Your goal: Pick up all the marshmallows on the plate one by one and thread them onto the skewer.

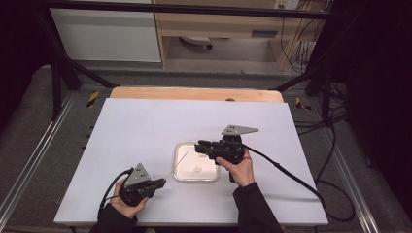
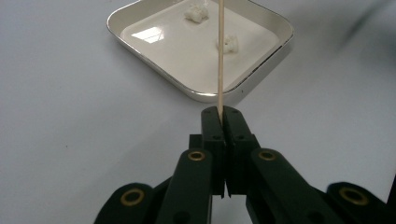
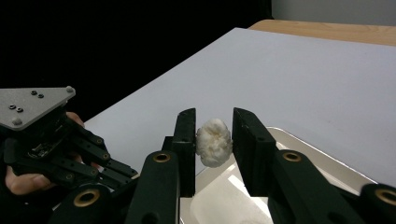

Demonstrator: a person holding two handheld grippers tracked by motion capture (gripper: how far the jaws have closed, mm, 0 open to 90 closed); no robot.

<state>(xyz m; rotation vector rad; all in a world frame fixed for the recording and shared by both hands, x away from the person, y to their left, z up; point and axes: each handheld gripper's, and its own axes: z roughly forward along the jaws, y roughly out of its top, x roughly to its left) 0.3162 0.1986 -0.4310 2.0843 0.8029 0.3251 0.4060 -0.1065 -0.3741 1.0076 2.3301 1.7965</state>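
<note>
surface (image 1: 145,131): white sheet over a wooden top, bare wood showing along the far edge | lying on it: one square white tray (image 1: 180,170) with rounded corners, right of centre towards the near edge | in the tray: small white lumps (image 2: 228,43) on its floor | rest of sheet: plain white

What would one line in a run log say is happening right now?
left tool: shut on skewer, aimed toward tray | right tool: shut on white puffy piece, above tray | one loose piece in tray

glossy white tray (image 2: 261,65), thin wooden skewer (image 2: 220,56)
</note>
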